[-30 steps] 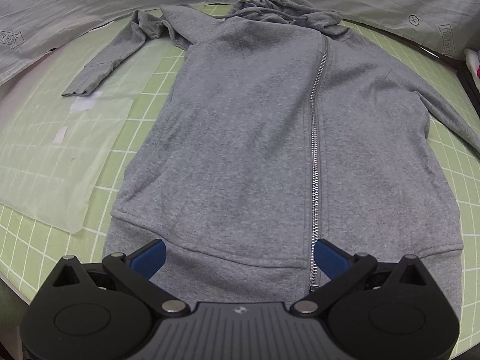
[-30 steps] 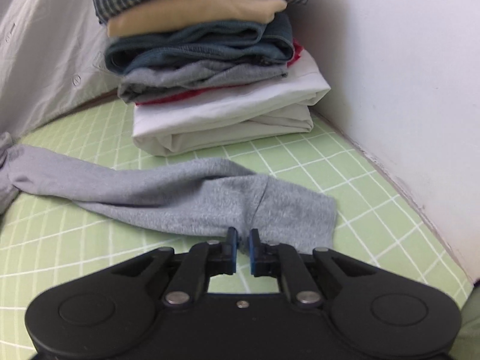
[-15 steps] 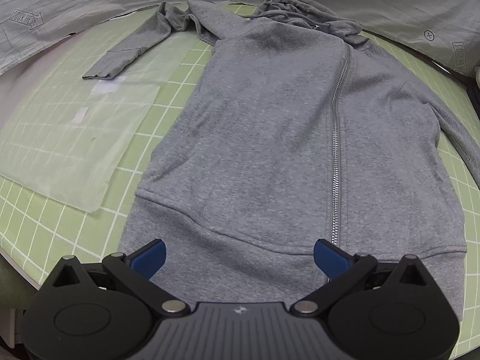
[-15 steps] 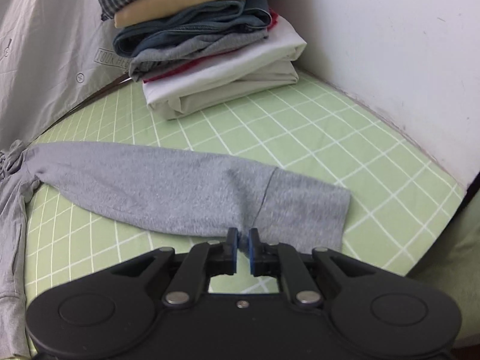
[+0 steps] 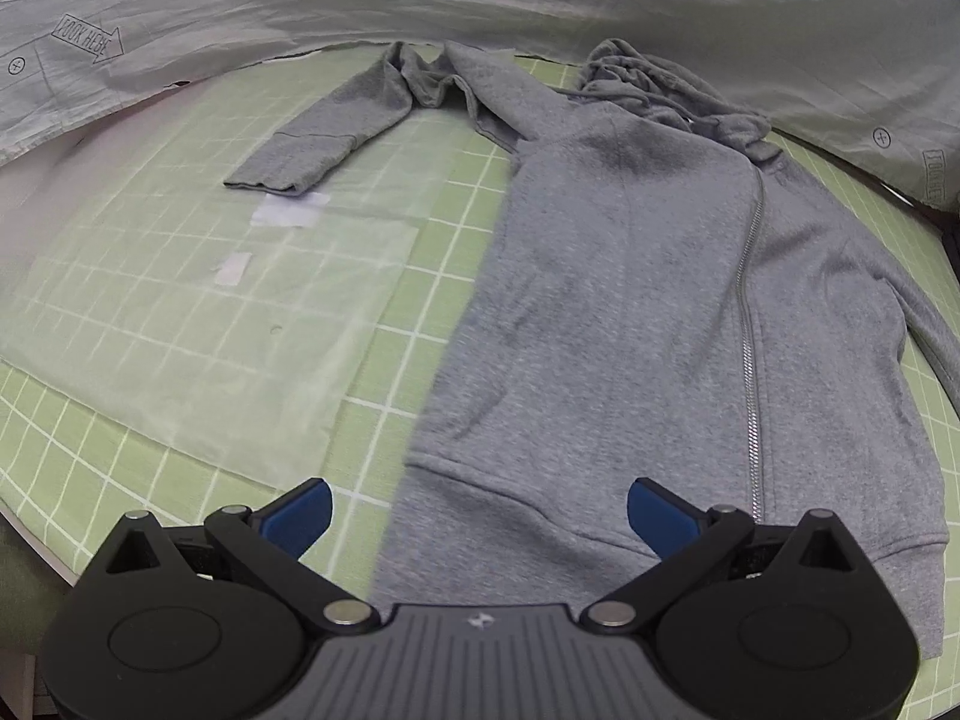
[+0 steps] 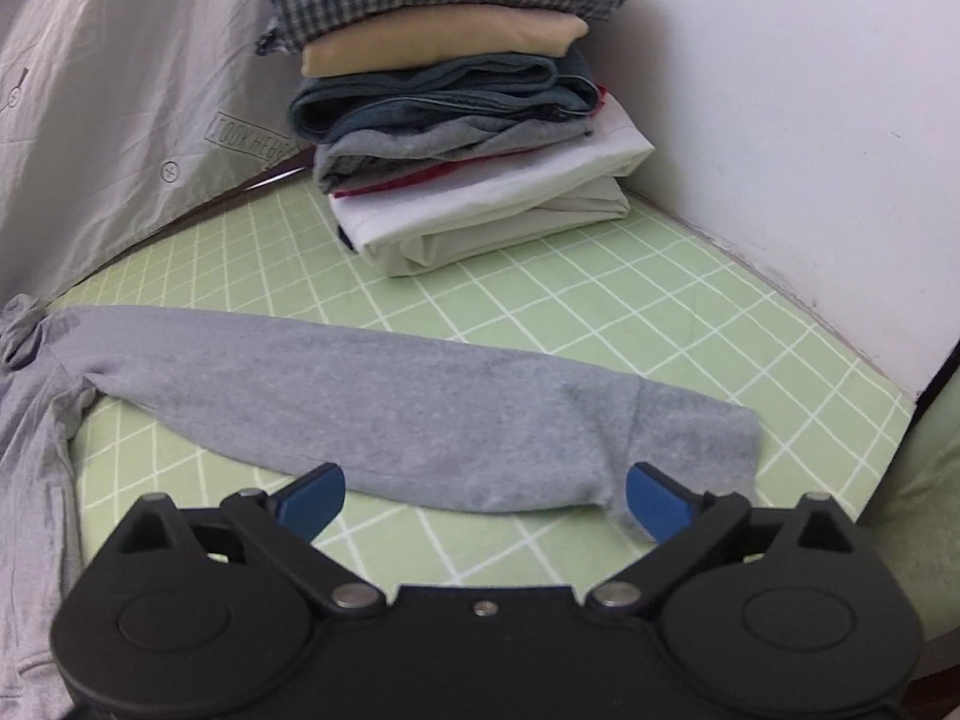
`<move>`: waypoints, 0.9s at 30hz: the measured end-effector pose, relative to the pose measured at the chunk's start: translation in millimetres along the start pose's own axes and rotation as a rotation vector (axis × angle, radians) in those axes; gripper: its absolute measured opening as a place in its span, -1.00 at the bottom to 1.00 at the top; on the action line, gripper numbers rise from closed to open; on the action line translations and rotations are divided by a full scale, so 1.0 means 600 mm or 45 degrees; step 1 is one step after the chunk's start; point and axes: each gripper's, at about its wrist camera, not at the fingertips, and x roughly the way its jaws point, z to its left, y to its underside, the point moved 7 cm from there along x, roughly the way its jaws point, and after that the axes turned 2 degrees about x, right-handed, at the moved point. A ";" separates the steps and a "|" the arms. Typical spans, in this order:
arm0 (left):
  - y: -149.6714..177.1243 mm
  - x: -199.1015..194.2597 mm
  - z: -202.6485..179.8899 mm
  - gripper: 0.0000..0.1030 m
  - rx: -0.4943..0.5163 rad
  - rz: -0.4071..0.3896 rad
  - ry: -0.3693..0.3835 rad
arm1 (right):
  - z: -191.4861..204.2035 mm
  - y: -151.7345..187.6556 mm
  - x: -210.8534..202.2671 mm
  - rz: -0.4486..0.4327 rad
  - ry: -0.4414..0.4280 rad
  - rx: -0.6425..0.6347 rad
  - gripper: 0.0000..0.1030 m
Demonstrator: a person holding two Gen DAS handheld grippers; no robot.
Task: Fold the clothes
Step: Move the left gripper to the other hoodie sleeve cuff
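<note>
My right fingers (image 6: 483,495) have just sprung apart and grasp nothing; the grey sleeve (image 6: 420,414) lies flat on the green gridded tabletop (image 6: 630,324) just ahead of them, perhaps brushing one pad. My left fingers (image 5: 479,507) stand wide and empty over the hem of the zipped grey hoodie (image 5: 630,312). Beyond the sleeve sits a stack of folded clothes (image 6: 462,114).

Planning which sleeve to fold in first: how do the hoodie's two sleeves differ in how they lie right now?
The sleeve in the left wrist view is bent at the shoulder, bunched there, and doubles back toward the hem. The sleeve in the right wrist view stretches nearly straight out from the body, smooth apart from a wrinkle near its cuff. The straight one ends between the open right hand-held gripper jaws; the bent one lies far from either gripper. Both are grey and flat on the green grid mat.
</note>
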 end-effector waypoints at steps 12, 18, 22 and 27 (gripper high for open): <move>-0.056 0.031 0.183 1.00 -0.198 -0.066 -0.007 | 0.252 0.047 -0.025 0.090 -0.188 -0.028 1.00; -0.110 0.060 0.247 1.00 -0.208 -0.102 0.012 | 0.406 0.110 -0.024 0.167 -0.273 -0.213 1.00; -0.155 0.086 0.260 0.99 -0.100 -0.115 0.049 | 0.478 0.149 -0.003 0.197 -0.290 -0.223 1.00; -0.208 0.121 0.258 0.97 0.077 -0.130 0.082 | 0.515 0.164 0.023 0.149 -0.172 -0.153 1.00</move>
